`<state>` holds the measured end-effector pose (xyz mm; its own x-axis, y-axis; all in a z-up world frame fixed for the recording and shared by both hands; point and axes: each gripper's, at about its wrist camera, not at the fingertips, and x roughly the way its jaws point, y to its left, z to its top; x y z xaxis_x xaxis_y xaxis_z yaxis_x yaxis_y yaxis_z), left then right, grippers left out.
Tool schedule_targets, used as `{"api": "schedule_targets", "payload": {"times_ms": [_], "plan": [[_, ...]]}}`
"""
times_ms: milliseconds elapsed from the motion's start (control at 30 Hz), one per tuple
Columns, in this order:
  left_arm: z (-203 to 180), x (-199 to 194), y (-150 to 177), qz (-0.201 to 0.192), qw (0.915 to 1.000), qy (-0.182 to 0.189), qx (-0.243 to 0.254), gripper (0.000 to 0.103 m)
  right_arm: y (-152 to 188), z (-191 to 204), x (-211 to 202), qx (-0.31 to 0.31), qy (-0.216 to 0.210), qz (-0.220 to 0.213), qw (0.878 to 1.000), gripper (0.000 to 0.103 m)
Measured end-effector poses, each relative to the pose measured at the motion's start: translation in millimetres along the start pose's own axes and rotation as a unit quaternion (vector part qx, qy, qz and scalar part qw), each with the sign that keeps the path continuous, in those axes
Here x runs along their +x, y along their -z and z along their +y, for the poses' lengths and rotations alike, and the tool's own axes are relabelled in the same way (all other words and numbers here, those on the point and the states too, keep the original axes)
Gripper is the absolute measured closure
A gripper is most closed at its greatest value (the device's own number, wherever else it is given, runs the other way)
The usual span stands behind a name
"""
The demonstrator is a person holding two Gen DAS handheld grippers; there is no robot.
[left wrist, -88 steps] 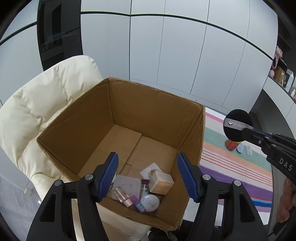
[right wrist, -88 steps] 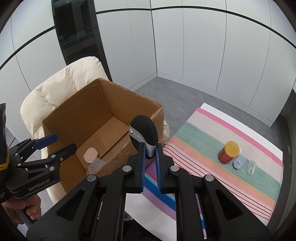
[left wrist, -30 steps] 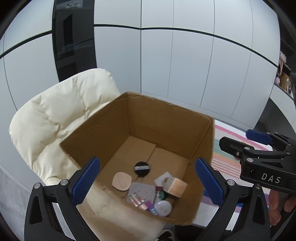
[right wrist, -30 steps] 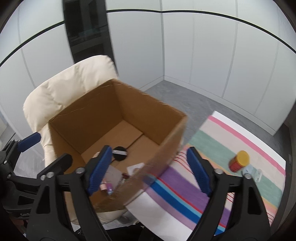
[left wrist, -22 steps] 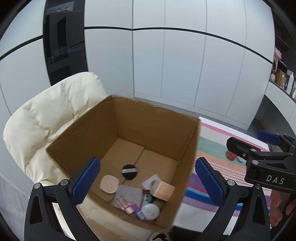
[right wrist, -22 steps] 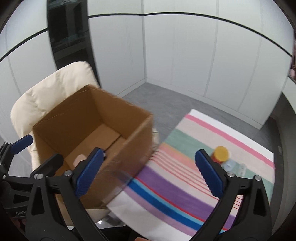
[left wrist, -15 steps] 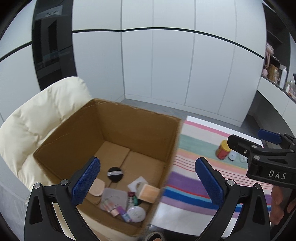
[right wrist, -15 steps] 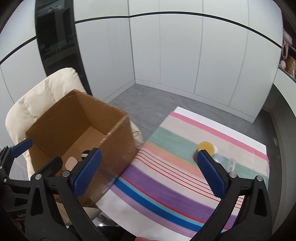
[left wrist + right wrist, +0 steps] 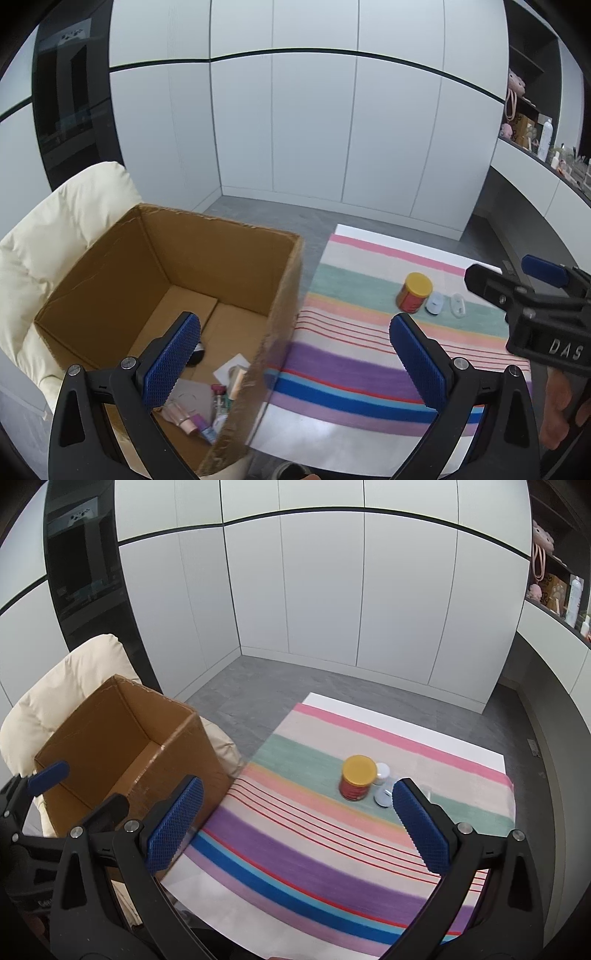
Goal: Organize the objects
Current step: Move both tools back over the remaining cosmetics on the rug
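An open cardboard box rests on a cream chair and holds several small cosmetics at its near corner. On the striped cloth stands a red can with a yellow lid, with small pale items beside it. My left gripper is open and empty, straddling the box's right wall. My right gripper is open and empty above the cloth, short of the can.
The cream padded chair sits at the left. White cabinet doors line the back, grey floor in front of them. A shelf with bottles and toys runs along the right. A hand holds the right gripper's handle.
Both grippers swung rightward from the box toward the striped cloth. The can and small items have come nearer the middle of both views. The right jaws widened a little a second ago.
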<state>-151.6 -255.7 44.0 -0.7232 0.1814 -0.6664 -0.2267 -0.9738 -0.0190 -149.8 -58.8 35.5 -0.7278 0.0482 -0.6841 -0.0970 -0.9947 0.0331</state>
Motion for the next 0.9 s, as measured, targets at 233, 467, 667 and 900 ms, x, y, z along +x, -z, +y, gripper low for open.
{"api": "schedule_targets", "payload": {"times_ms": [233,467,667,900], "plan": [[-27,6,-4,0.004,0.9997,0.015,0.016,0.001,7,-25,-10,0.017,0.014,-0.005,1.000,0.000],[-56,9,-5,0.008,0.9989,0.029,0.035,0.002,15,-56,-22,0.038,0.023,-0.014,0.999,0.000],[-88,12,-11,0.008,0.9975,0.047,0.053,0.002,27,-94,-38,0.061,0.050,-0.017,0.997,0.000],[-127,19,-10,0.016,0.9946,0.061,0.082,0.002,47,-148,-50,0.103,0.067,-0.004,0.992,0.000]]}}
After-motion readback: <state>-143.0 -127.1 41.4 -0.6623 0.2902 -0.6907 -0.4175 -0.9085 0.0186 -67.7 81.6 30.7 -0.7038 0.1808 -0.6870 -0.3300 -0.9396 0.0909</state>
